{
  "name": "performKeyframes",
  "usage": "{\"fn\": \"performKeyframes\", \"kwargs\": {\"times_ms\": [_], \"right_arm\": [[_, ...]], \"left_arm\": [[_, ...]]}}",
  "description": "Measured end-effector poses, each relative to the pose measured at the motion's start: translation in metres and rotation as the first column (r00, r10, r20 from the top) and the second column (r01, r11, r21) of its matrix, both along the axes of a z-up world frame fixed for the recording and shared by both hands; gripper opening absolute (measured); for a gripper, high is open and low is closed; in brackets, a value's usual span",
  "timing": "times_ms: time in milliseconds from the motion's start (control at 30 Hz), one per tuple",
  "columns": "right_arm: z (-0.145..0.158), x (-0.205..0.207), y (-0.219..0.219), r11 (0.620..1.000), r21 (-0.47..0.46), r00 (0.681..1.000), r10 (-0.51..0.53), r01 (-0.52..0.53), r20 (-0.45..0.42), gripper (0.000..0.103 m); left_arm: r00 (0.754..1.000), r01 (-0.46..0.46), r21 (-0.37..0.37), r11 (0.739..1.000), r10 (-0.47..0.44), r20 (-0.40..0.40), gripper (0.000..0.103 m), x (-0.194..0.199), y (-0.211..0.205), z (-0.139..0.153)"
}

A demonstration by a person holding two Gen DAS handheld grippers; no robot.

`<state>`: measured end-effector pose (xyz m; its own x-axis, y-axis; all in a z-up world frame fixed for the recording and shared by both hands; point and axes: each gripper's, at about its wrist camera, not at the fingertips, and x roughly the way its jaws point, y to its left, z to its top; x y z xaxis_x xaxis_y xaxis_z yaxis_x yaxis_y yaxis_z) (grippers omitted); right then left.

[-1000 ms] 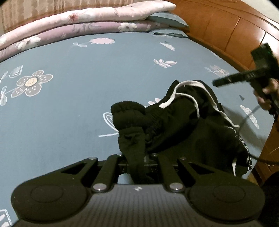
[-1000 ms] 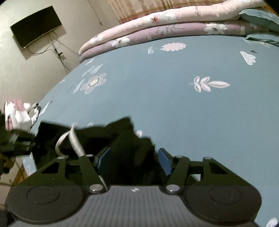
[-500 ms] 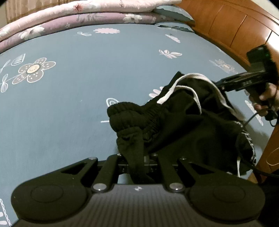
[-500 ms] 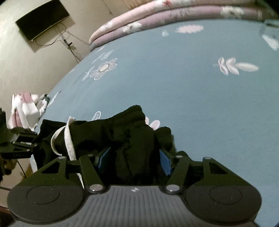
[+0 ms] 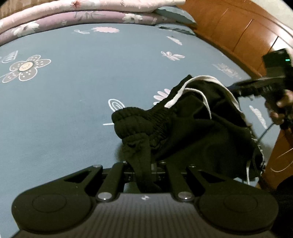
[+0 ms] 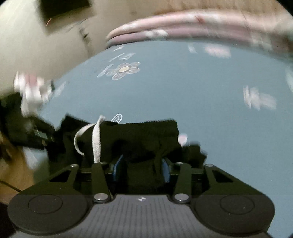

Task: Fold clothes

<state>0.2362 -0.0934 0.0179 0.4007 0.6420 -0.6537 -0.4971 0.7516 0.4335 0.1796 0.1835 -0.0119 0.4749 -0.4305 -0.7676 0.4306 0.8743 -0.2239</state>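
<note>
A pair of black drawstring shorts (image 5: 192,131) lies bunched on the blue floral bedsheet (image 5: 73,91), at about four o'clock from the middle of the bed in the left wrist view, close to the wooden bed frame (image 5: 238,36). The left gripper (image 5: 142,168) is clamped tight on a narrow fold of the elastic waistband (image 5: 142,120), which rises in a strip from between its closed jaws. The white drawstring (image 5: 192,87) loops over the top of the heap. At three o'clock in that view a hand (image 5: 282,108) grips the other tool. In the blurred right wrist view, the right gripper (image 6: 141,170) has a thick bunch of the black cloth between its blue pads (image 6: 165,170), and its jaws are closing on it. Folded pink quilts (image 5: 91,11) line the far edge of the bed at twelve o'clock.
</note>
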Motion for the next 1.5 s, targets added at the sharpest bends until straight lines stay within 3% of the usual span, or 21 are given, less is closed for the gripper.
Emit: {"fn": "performKeyframes", "kwargs": {"times_ms": [67,133,233,267,300,433,633,833,1033,1133,1233,1367,1500], "right_arm": [[-0.014,0.010,-0.022,0.989,0.120,0.992,-0.075,0.087,-0.101,0.051],[-0.028,0.016,-0.036,0.972,0.172,0.975,-0.131,0.162,-0.178,0.051],[-0.032,0.014,-0.035,0.974,0.135,0.969,-0.155,0.183,-0.194,0.035],[-0.029,0.012,-0.032,0.977,0.117,0.970,-0.157,0.180,-0.184,0.029],[-0.021,0.008,-0.029,0.980,0.100,0.975,-0.154,0.172,-0.163,0.014],[0.013,-0.009,-0.018,0.985,0.040,0.985,-0.162,0.165,-0.064,0.013],[0.063,-0.037,-0.035,0.974,0.069,0.974,-0.219,0.214,0.061,0.012],[0.094,-0.055,-0.066,0.960,0.051,0.946,-0.282,0.277,0.161,0.011],[0.103,-0.066,-0.111,0.936,0.078,0.913,-0.352,0.343,0.206,0.007],[0.095,-0.066,-0.137,0.937,0.109,0.920,-0.347,0.332,0.182,0.007],[0.065,-0.054,-0.166,0.925,0.130,0.923,-0.370,0.356,0.104,0.012],[0.019,-0.038,-0.202,0.899,0.191,0.919,-0.394,0.393,-0.035,0.035],[-0.022,-0.017,-0.215,0.888,0.238,0.919,-0.369,0.393,-0.141,0.046]], "left_arm": [[1.000,0.006,-0.021,1.000,-0.006,-0.004,0.005,0.002,0.003,-0.002],[1.000,0.009,-0.041,0.999,-0.010,-0.020,0.005,0.005,0.005,-0.005],[1.000,0.013,-0.037,0.999,-0.014,-0.018,0.005,0.009,0.006,-0.004],[1.000,0.012,-0.034,0.999,-0.013,-0.015,0.005,0.010,0.006,-0.004],[1.000,0.012,-0.025,1.000,-0.012,-0.002,0.005,0.012,0.005,0.000],[0.997,0.022,0.013,1.000,-0.023,0.068,0.005,0.016,-0.001,0.019],[0.979,0.065,0.068,0.996,-0.077,0.190,0.005,0.038,-0.023,0.056],[0.935,0.137,0.159,0.978,-0.181,0.305,0.005,0.073,-0.087,0.083],[0.897,0.181,0.200,0.963,-0.245,0.368,0.004,0.100,-0.161,0.100],[0.893,0.181,0.216,0.960,-0.252,0.374,0.004,0.105,-0.190,0.100],[0.893,0.173,0.236,0.956,-0.253,0.372,0.004,0.107,-0.217,0.099],[0.903,0.121,0.283,0.951,-0.224,0.367,0.004,0.090,-0.220,0.098],[0.912,0.080,0.298,0.951,-0.191,0.363,0.004,0.072,-0.208,0.108]]}}
